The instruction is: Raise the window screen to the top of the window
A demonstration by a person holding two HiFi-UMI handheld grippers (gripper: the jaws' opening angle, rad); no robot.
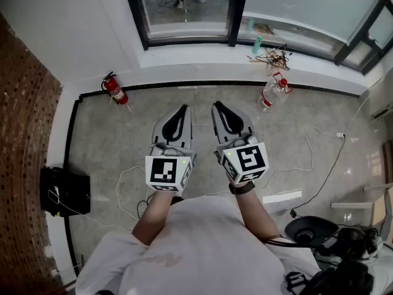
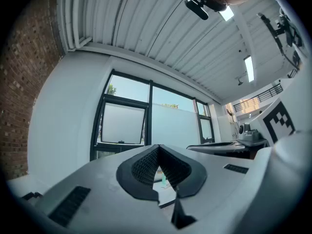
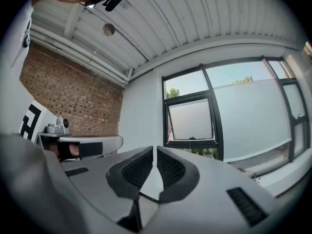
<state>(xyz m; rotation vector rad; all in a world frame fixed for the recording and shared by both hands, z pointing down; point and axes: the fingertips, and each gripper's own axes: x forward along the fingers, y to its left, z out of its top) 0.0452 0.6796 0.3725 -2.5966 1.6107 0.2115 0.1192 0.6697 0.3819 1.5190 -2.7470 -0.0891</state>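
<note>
The window [image 1: 184, 11] has a dark frame and stands beyond the floor ahead of me. Its small sash holds a pale frosted panel [image 2: 122, 123], which also shows as the panel [image 3: 191, 120] in the right gripper view. Both grippers are held side by side over the floor, pointing at the window and well short of it. My left gripper [image 1: 182, 108] is shut with its pads meeting at the tips [image 2: 157, 150]. My right gripper [image 1: 218, 105] has its jaws a narrow slit apart [image 3: 154, 150]. Neither gripper holds or touches anything.
A red fire extinguisher [image 1: 115, 90] stands by the wall at the left. A water bottle [image 1: 273, 93] sits below the sill, and tangled wires [image 1: 270, 57] lie on the sill. A black box [image 1: 64, 191] sits by the brick wall, and a white cable [image 1: 319, 158] trails over the floor.
</note>
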